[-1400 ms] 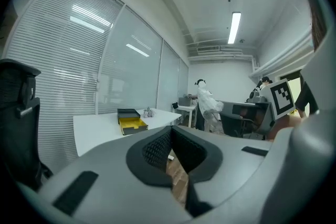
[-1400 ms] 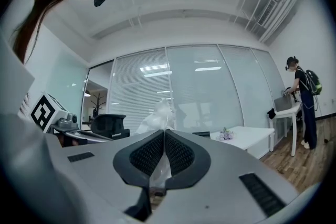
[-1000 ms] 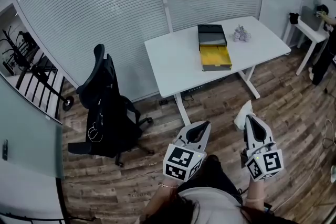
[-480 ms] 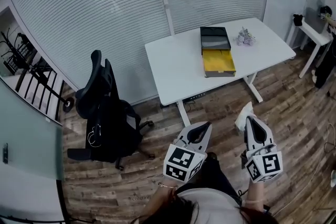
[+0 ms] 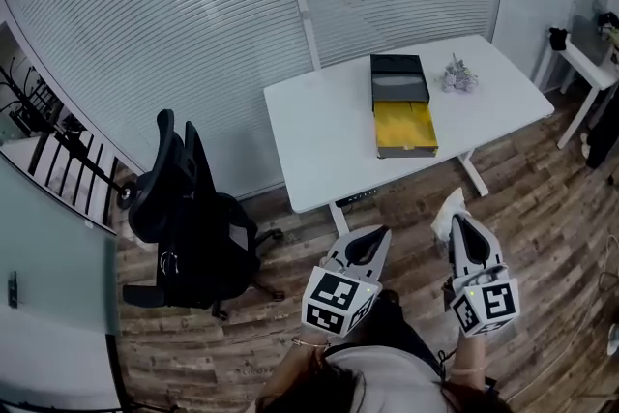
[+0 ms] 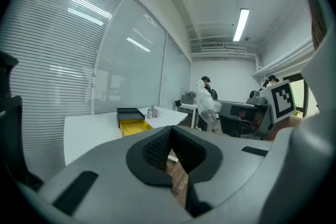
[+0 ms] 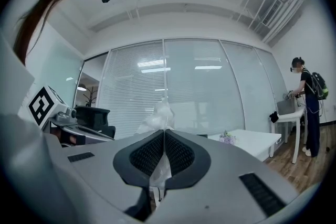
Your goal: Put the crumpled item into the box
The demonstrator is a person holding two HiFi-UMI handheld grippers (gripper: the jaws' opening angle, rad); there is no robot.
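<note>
In the head view, the small pale object [image 5: 460,75] near the box [image 5: 404,107] on the counter [image 5: 319,131] is too small to identify, and what the box's dark half holds cannot be made out. Only the top of the white crumpled item [image 5: 446,211] shows past the right gripper [image 5: 461,225]; its middle is hidden between the fingers [image 7: 181,153]. The bottom edge cuts off the person [image 5: 387,380], and the right edge cuts off 1 side table [image 5: 592,63].

- The room is bright and evenly lit.
- A long ceiling lamp [image 6: 241,23] glows white.
- Both gripper views bend round, with dark corners.
</note>
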